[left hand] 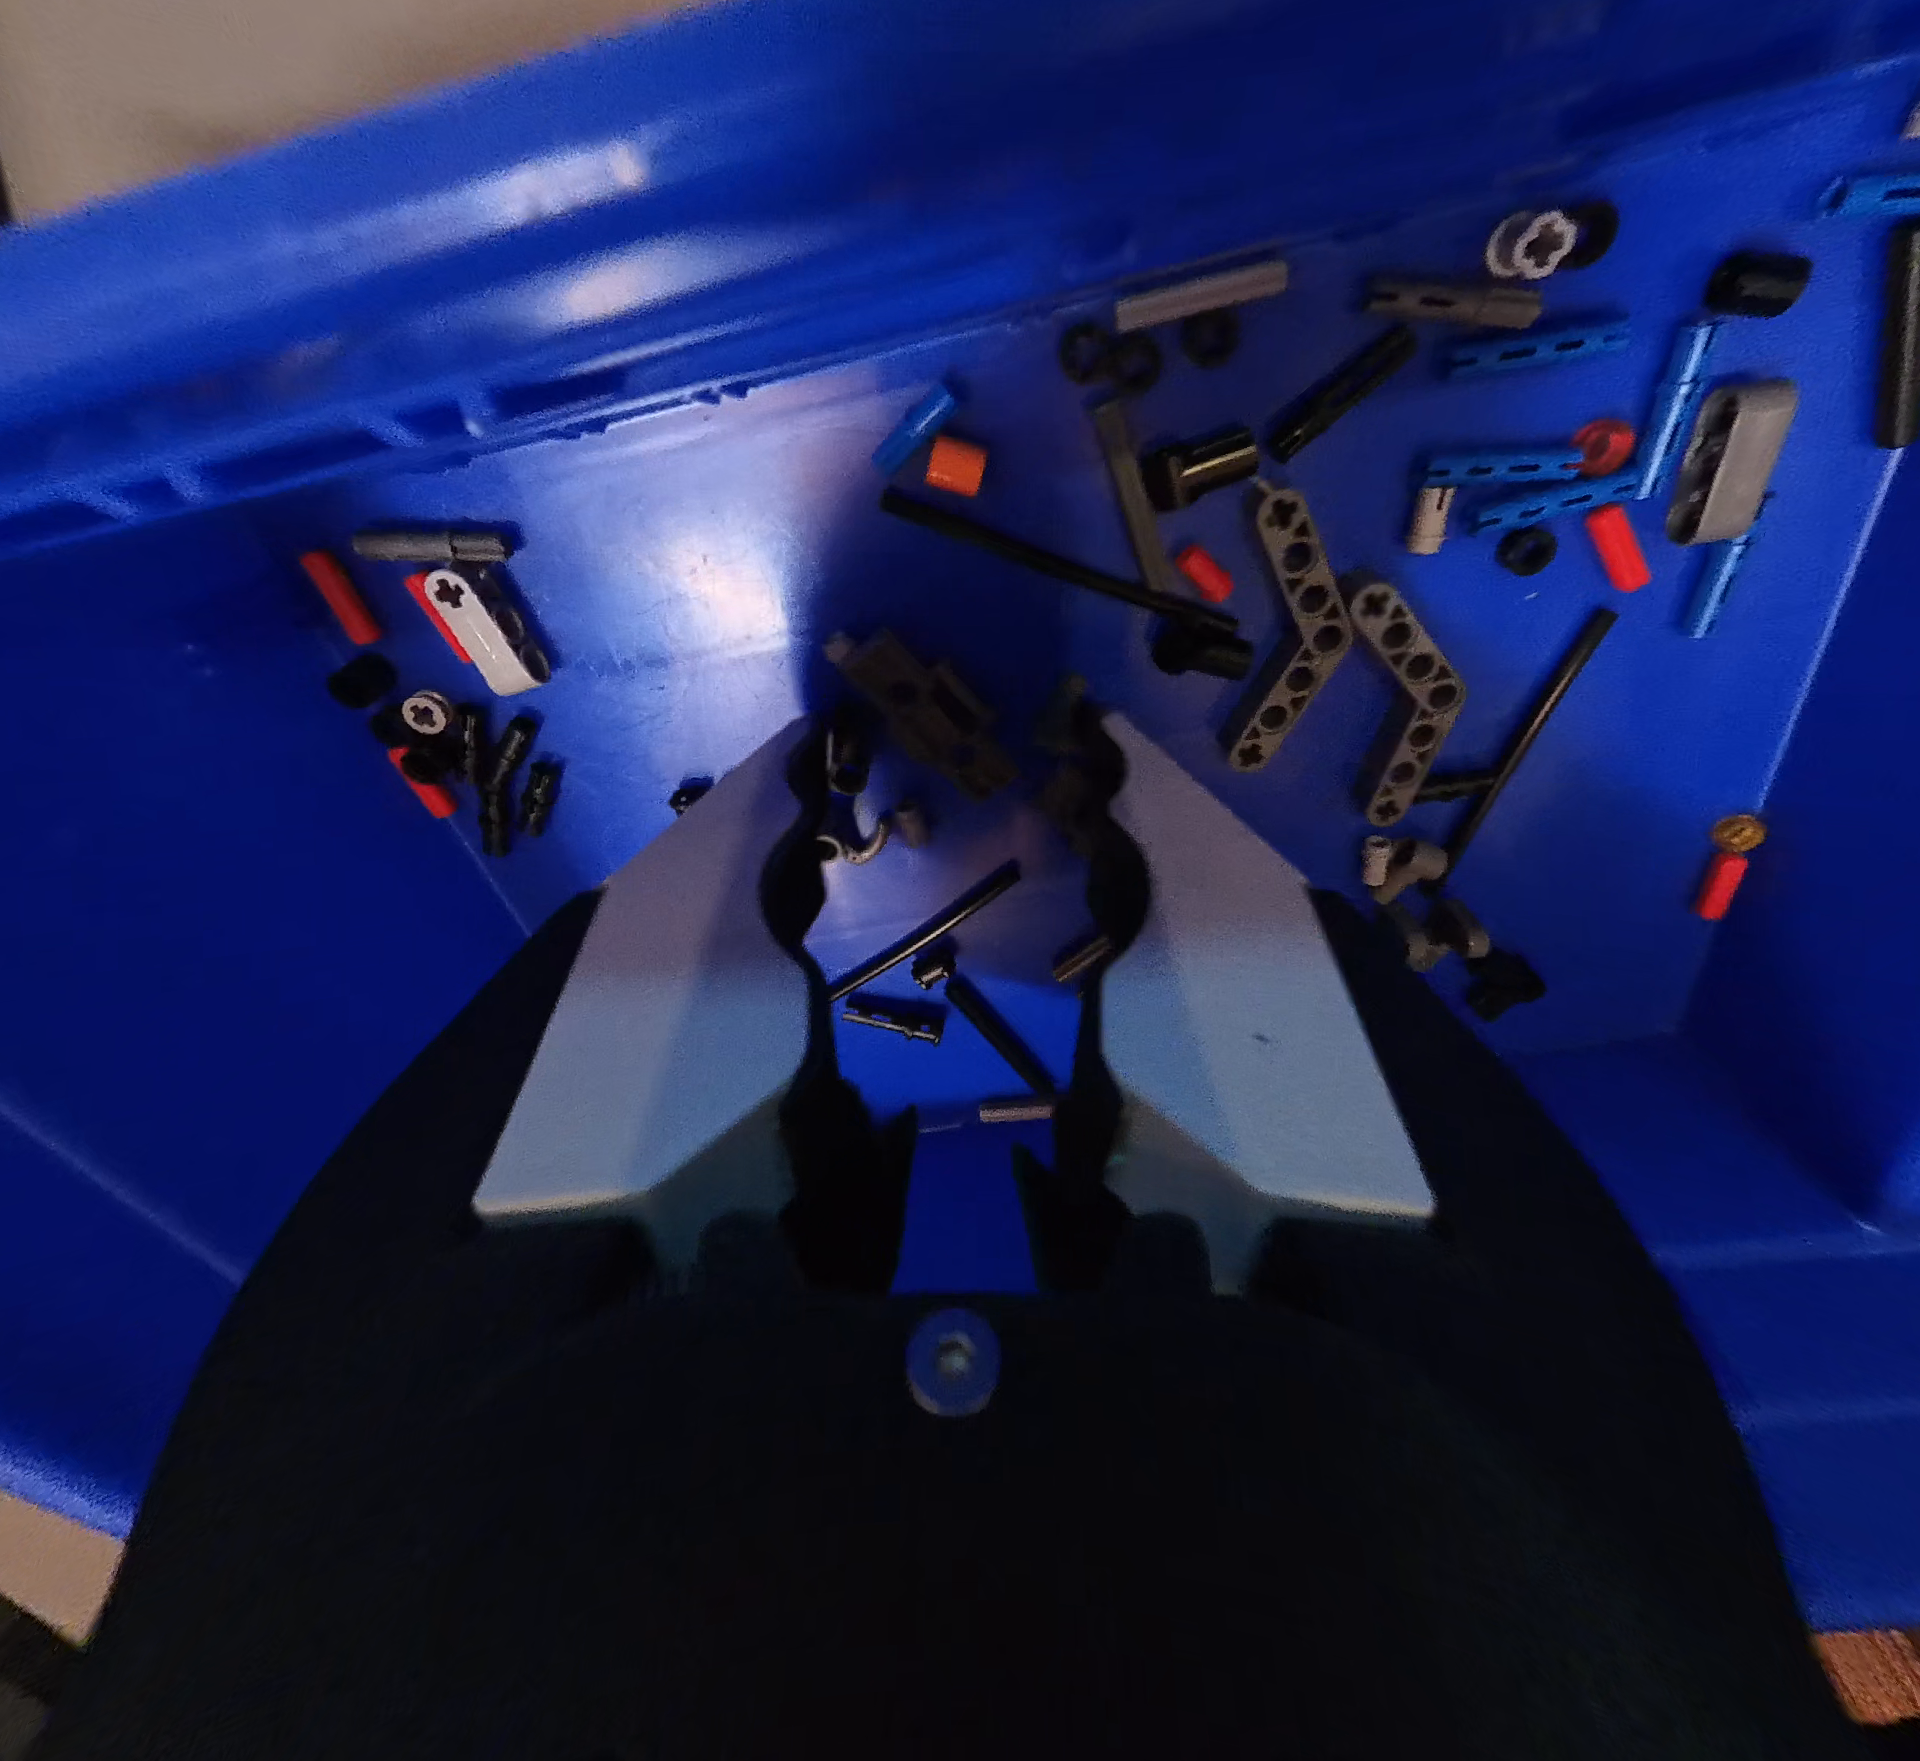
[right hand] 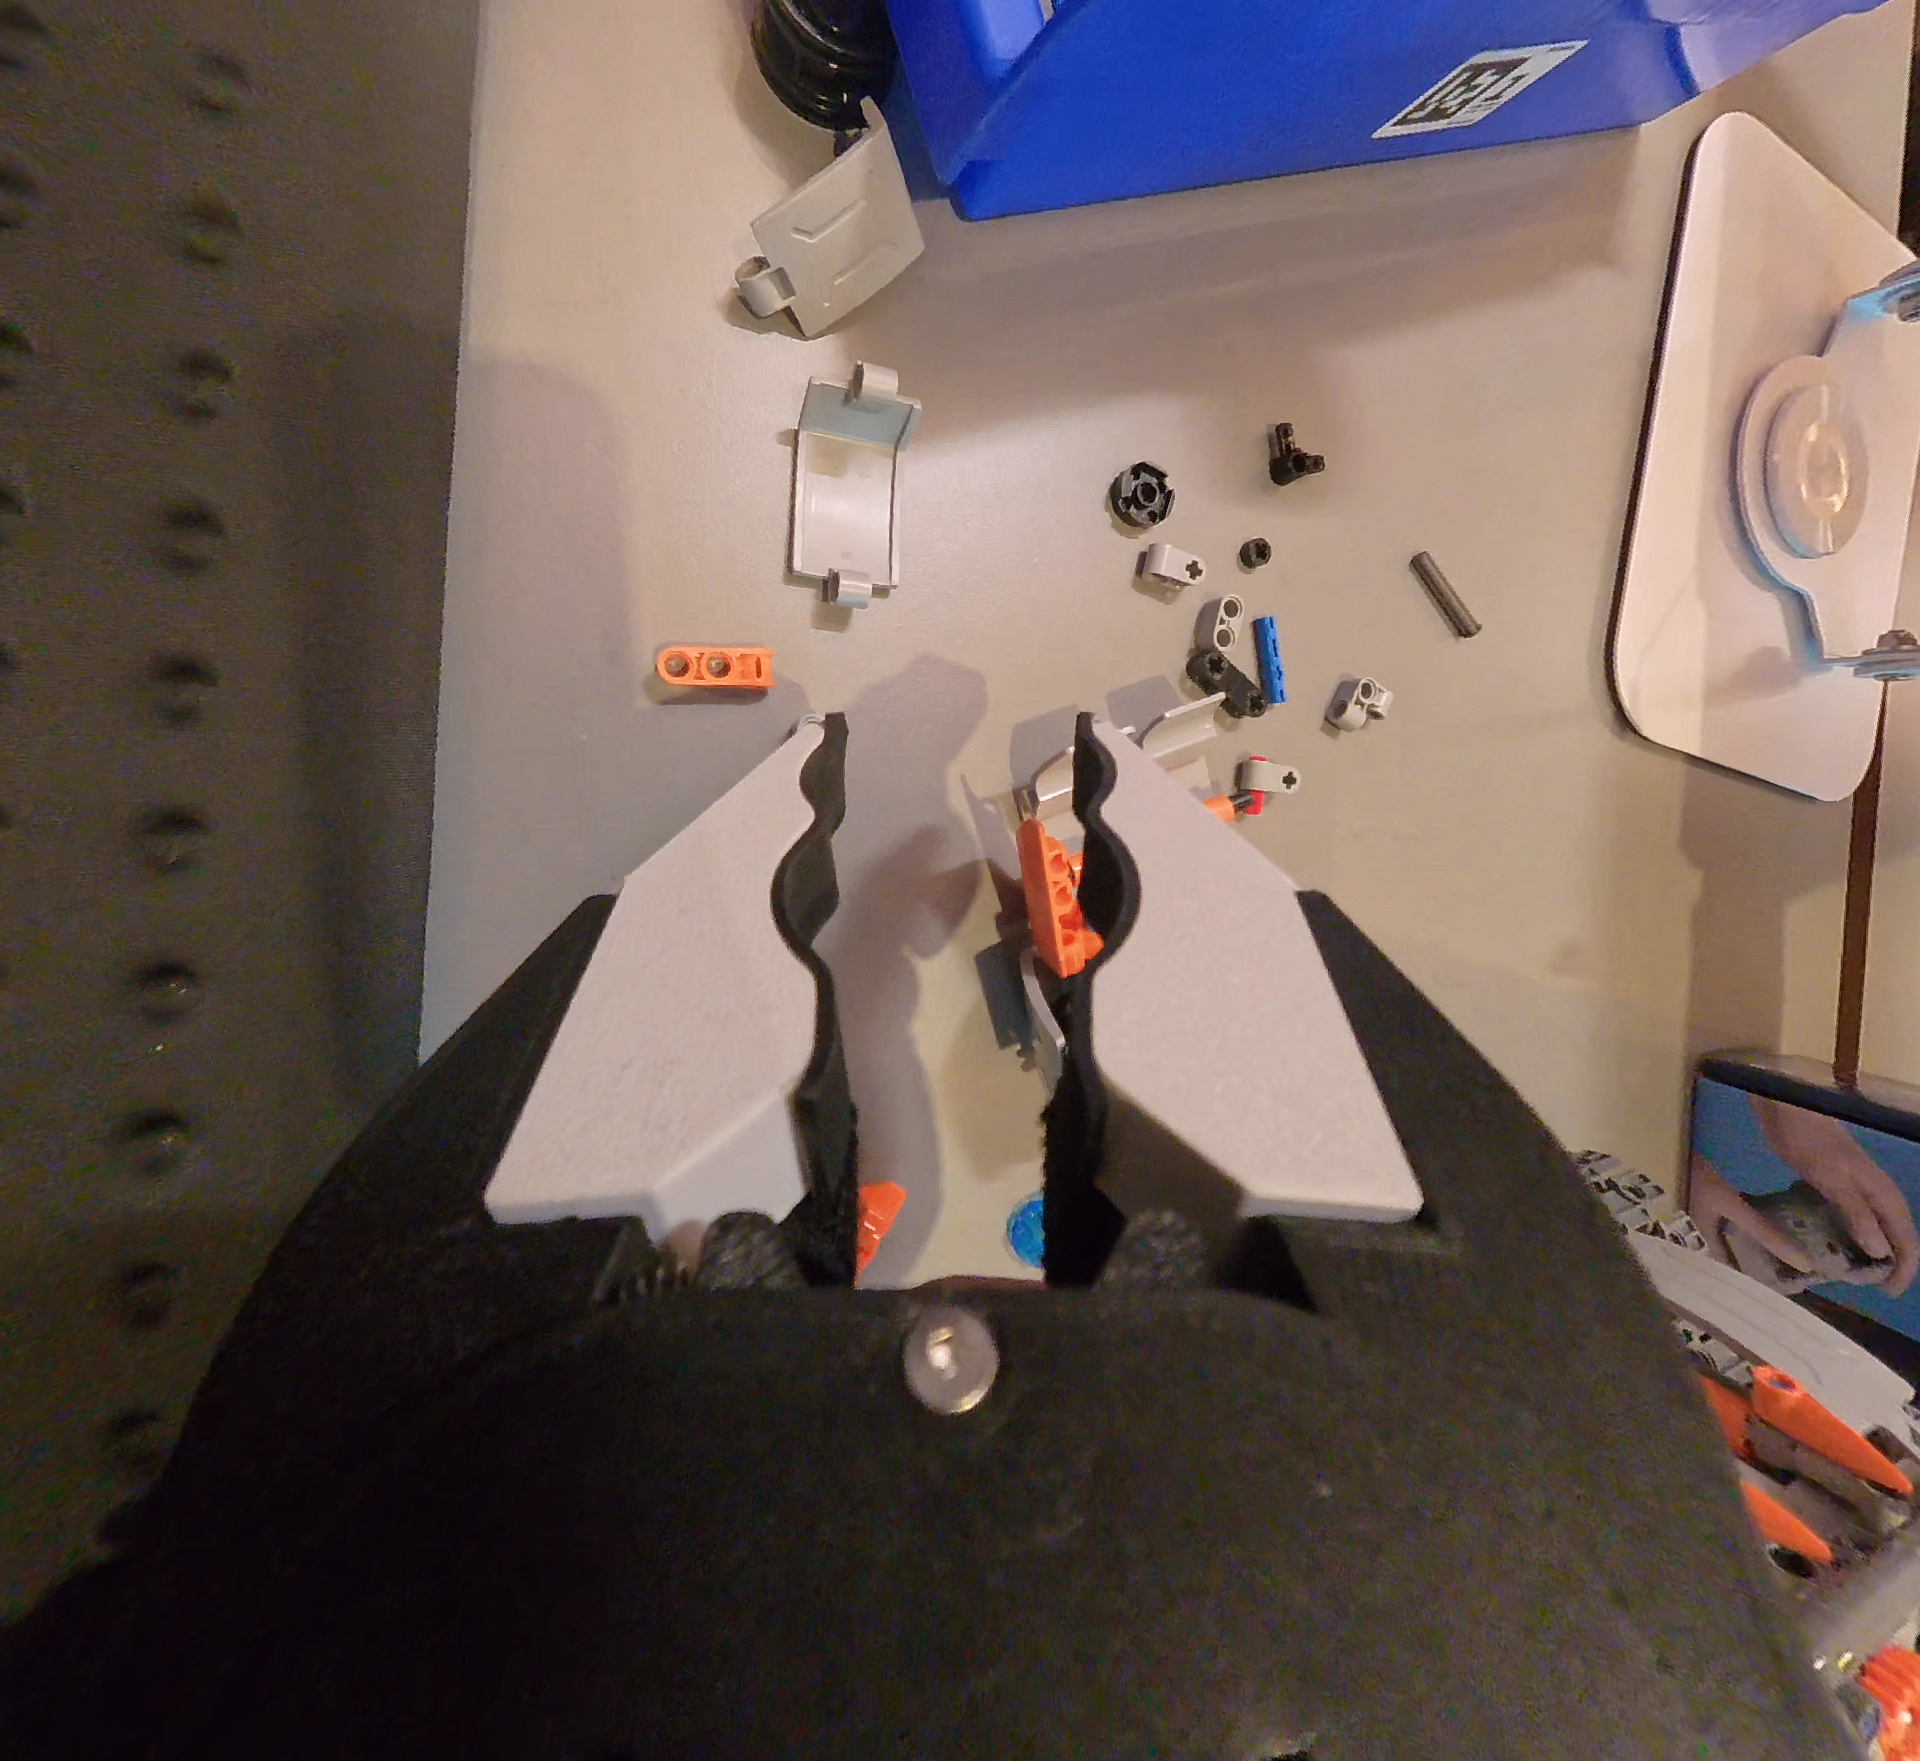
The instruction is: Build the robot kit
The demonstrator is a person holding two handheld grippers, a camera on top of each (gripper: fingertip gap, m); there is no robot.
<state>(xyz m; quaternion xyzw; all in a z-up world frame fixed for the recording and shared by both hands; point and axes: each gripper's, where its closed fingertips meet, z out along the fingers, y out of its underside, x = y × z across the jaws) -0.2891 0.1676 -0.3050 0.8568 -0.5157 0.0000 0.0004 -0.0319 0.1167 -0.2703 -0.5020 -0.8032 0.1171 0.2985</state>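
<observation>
My left claw (left hand: 961,755) hangs inside the blue bin (left hand: 727,184), its jaws apart and gripping nothing; between the tips lie a dark brown connector (left hand: 925,709) and a small grey hook piece (left hand: 868,844), though the blur here keeps me from saying whether either tip touches them; a thin black rod (left hand: 925,927) lies on the bin floor between the fingers; two grey bent beams (left hand: 1351,662) lie off to the right, and a white beam (left hand: 483,625) to the left.

My right claw (right hand: 956,735) hovers over the table (right hand: 1039,319), jaws parted and empty; an orange piece (right hand: 1055,896) on a grey panel sits just against the inner pad of the right finger; an orange beam (right hand: 715,667) lies near the left tip; a curved grey panel (right hand: 847,490) lies farther ahead, and the blue bin's outer wall (right hand: 1299,49) stands beyond it.
</observation>
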